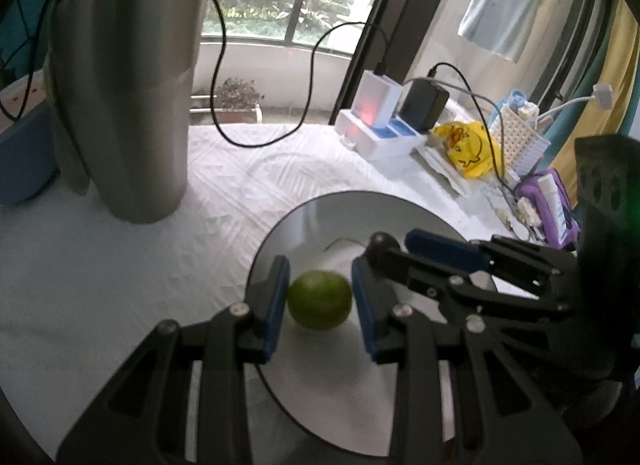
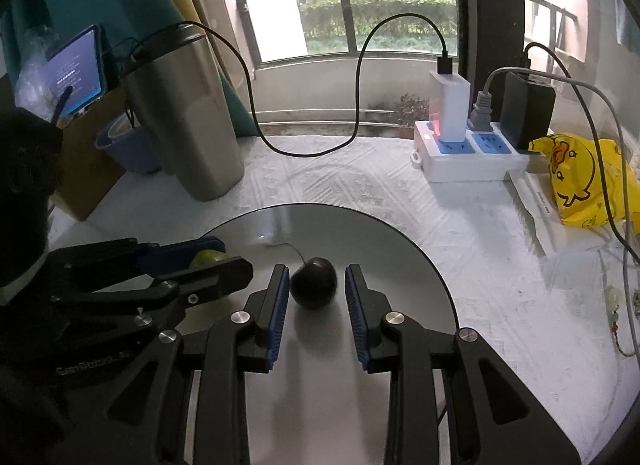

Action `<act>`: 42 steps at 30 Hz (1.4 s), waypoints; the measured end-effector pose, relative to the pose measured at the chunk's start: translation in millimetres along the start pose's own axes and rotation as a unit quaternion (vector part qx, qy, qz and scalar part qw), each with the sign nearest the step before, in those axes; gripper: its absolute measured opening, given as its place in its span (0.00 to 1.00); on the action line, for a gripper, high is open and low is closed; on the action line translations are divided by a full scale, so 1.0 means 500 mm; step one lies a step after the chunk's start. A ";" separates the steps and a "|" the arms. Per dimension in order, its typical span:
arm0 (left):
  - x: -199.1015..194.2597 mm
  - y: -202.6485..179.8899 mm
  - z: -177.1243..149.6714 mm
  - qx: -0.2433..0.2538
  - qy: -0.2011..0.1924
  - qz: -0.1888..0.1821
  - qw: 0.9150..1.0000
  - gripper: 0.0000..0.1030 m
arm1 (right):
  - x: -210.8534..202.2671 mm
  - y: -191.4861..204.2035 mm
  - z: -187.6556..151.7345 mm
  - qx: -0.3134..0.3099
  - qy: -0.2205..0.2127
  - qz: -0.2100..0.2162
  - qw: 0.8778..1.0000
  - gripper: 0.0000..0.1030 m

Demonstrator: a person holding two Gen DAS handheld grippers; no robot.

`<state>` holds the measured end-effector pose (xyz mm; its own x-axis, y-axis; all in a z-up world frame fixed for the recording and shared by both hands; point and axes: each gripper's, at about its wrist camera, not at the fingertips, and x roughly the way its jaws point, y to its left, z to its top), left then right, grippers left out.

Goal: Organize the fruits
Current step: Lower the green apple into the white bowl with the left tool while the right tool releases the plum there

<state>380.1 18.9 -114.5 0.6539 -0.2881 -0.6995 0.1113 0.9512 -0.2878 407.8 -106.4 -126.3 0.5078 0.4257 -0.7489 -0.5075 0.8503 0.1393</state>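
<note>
1. A green lime (image 1: 319, 300) sits on a round grey plate (image 1: 320, 221), between the blue pads of the left gripper (image 1: 320, 305); the left pad touches its side and the right pad meets its other edge, so this gripper is closed on the lime.
2. A dark plum (image 2: 314, 283) with a thin stem rests on the same plate (image 2: 360, 233), between the fingers of the right gripper (image 2: 317, 305). The left pad touches it; a narrow gap shows at the right pad, so whether it is gripped I cannot tell.
3. The two grippers are close together: from the right wrist view, the left gripper (image 2: 192, 265) lies just to the left, pointing across the plate.
4. Ahead of both grippers the far half of the plate is bare, up to its dark rim.
5. Past the rim the white cloth-covered surface (image 2: 340, 185) is open.
6. Ahead and left stands a steel tumbler (image 2: 188, 117); ahead and right, a white power strip (image 2: 468, 157) with chargers and a yellow duck bag (image 2: 580, 181). A black cable (image 2: 312, 153) droops onto the cloth between them.
</note>
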 end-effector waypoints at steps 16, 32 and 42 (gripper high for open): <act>-0.135 -0.025 -0.004 0.002 -0.053 0.004 0.999 0.44 | -0.109 0.029 -0.018 -0.010 -0.025 -0.020 0.999 0.35; -0.290 -0.078 -0.103 0.017 -0.091 0.009 0.996 0.45 | -0.244 0.109 -0.096 -0.023 -0.050 -0.021 0.998 0.35; -0.347 -0.111 -0.183 0.026 -0.088 0.002 0.996 0.45 | -0.313 0.153 -0.162 -0.024 -0.055 -0.010 0.998 0.35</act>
<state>192.1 6.1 -37.0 0.7744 -0.2645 -0.5748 0.1440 0.9583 -0.2469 233.2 -133.0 -51.0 0.5894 0.4427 -0.6757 -0.5282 0.8441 0.0923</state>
